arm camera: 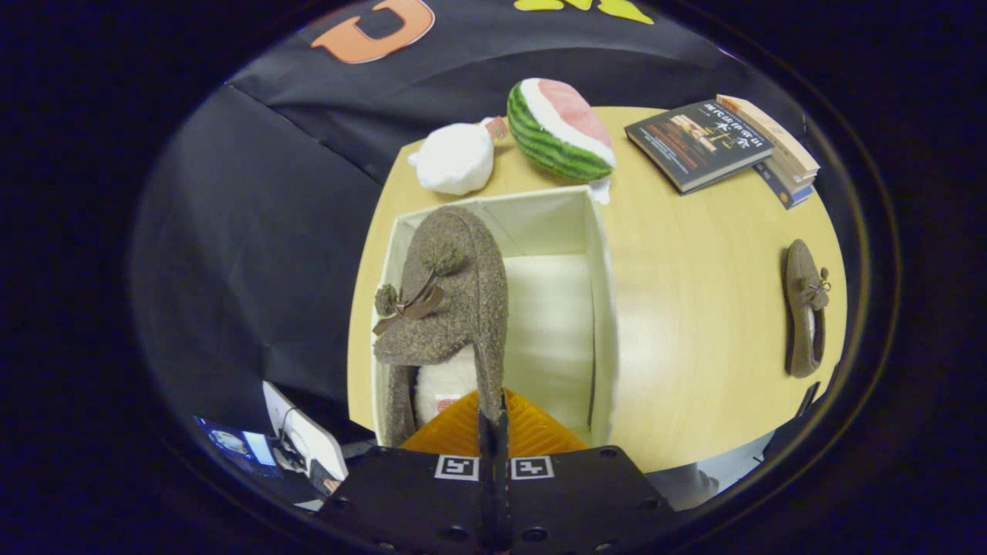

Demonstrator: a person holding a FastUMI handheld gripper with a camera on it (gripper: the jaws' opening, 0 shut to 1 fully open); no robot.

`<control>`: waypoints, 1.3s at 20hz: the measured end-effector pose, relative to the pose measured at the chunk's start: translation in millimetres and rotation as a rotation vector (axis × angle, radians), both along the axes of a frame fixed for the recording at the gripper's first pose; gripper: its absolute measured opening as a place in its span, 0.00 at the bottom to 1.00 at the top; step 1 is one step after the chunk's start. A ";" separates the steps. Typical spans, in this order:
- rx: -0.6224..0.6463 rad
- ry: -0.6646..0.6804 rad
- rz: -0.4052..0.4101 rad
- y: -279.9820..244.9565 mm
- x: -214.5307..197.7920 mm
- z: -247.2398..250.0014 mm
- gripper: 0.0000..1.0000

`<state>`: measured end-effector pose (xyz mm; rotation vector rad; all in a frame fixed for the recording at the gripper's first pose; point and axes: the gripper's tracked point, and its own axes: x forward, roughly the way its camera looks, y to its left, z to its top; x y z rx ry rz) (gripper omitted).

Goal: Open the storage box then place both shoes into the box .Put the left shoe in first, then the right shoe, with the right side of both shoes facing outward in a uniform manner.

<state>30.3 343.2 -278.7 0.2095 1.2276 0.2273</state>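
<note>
The tongs (pixel 493 416) pinch a brown fuzzy slipper (pixel 451 293) over the open white fabric box (pixel 605 308). Step: placing the first shoe. Next, lowering and release seem due.

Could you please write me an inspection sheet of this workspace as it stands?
Surface: round wooden table.
Job's things: open storage box; held shoe over the box; second shoe on the table beside the box.
Clutter: watermelon plush, white plush, books beyond the box.
Grippers: gripper shut on the held shoe's side wall.
Cables: nothing seen.
Surroundings: black cloth wall.
</note>
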 end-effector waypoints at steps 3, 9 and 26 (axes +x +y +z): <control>-0.097 0.044 -0.007 10.6 10.6 -38.3 0.01; -0.133 0.138 -0.074 34.1 28.1 -78.2 0.01; 0.018 0.033 0.186 1.2 -1.2 28.3 0.91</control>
